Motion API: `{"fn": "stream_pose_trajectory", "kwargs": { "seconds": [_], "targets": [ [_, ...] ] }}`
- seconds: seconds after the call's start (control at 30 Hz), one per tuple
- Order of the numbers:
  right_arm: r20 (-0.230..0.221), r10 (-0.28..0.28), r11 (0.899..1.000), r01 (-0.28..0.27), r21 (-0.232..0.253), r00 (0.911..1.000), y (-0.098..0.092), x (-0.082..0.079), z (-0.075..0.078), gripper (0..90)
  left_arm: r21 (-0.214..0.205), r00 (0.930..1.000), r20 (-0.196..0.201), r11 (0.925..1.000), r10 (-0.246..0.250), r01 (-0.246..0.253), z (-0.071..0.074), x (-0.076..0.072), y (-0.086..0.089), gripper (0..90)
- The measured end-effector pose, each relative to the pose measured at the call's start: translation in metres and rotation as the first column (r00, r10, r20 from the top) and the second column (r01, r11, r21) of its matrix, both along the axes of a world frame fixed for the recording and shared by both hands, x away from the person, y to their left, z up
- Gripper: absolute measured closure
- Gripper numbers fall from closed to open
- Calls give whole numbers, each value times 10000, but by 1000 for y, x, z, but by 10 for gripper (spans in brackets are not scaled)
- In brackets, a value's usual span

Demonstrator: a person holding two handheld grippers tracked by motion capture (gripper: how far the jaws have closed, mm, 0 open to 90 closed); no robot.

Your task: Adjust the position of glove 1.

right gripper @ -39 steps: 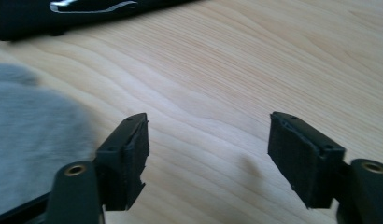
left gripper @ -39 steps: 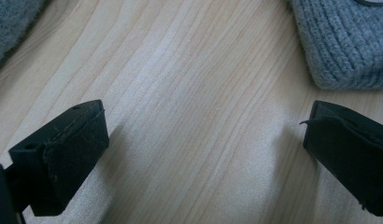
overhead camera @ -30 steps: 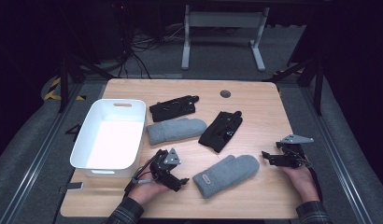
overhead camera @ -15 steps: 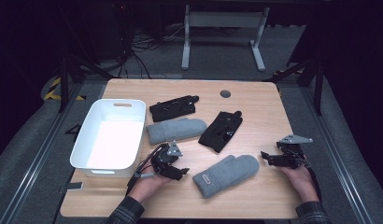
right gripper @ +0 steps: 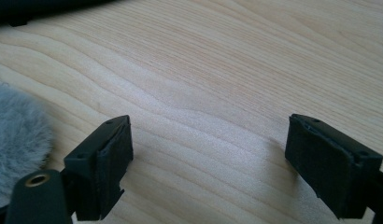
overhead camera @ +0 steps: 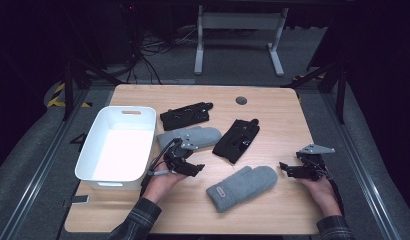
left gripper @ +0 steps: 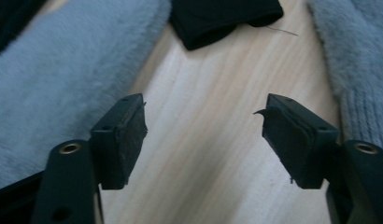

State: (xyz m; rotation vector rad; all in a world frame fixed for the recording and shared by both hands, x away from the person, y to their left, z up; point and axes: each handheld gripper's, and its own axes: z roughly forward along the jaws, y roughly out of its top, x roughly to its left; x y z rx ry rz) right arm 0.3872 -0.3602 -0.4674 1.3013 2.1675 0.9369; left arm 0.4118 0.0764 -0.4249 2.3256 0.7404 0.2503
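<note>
Hovering left claw (overhead camera: 193, 166) beside upper grey mitten (overhead camera: 193, 137), jaws just narrowing, empty, right claw (overhead camera: 285, 169) wide, resting low.

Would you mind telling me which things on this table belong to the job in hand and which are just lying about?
In the job:
left hand-held gripper, open
far grey mitten beside it
near grey mitten
white bin

Lying about, as far as I can judge:
two black gloves
right hand-held gripper, open
</note>
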Motion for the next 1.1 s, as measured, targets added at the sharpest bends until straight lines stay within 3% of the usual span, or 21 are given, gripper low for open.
{"fn": "stream_pose_trajectory", "kwargs": {
  "seconds": [0.17, 0.23, 0.37, 0.63, 0.7, 0.77, 0.83, 0.87, 1.1],
  "targets": [
    [0, -6, 10000, 6, 0, 10000, 0, 0, 0, 158, 110, 9984, 180, 9985, 528, -531, 5, 15, 0, 410],
    [0, -7, 10000, 7, 0, 10000, 0, 0, 0, 158, 14, 9960, 429, 9970, 778, -779, 6, 21, 1, 441],
    [-1, -13, 10000, 13, 7, 10000, 0, 0, 0, 158, 442, 9930, 537, 9932, 1056, -1080, 6, 32, -1, 446],
    [-3, -18, 10000, 18, 10, 10000, 0, 0, 0, 158, 936, 9894, 181, 9850, 1439, -1450, -8, 51, -2, 483],
    [2, -25, 10000, 25, 6, 10000, 0, 0, 0, 158, 1055, 9890, 156, 9834, 1471, -1479, -11, 54, -3, 531],
    [9, -37, 10000, 37, 5, 10000, 0, 0, 0, 159, 1239, 9877, 232, 9799, 1545, -1561, -13, 55, -4, 636],
    [6, -50, 10000, 50, 5, 10000, 0, 0, 0, 159, 1185, 9873, 133, 9802, 1581, -1586, -13, 57, -4, 802],
    [4, -52, 10000, 52, 8, 10000, 0, 0, 0, 159, 1060, 9858, 75, 9801, 1680, -1679, -12, 58, -3, 836],
    [8, -92, 10000, 92, 4, 10000, 0, 0, 0, 160, 377, 9776, -335, 9777, 2078, -2066, -4, 66, -8, 872]
  ]
}}
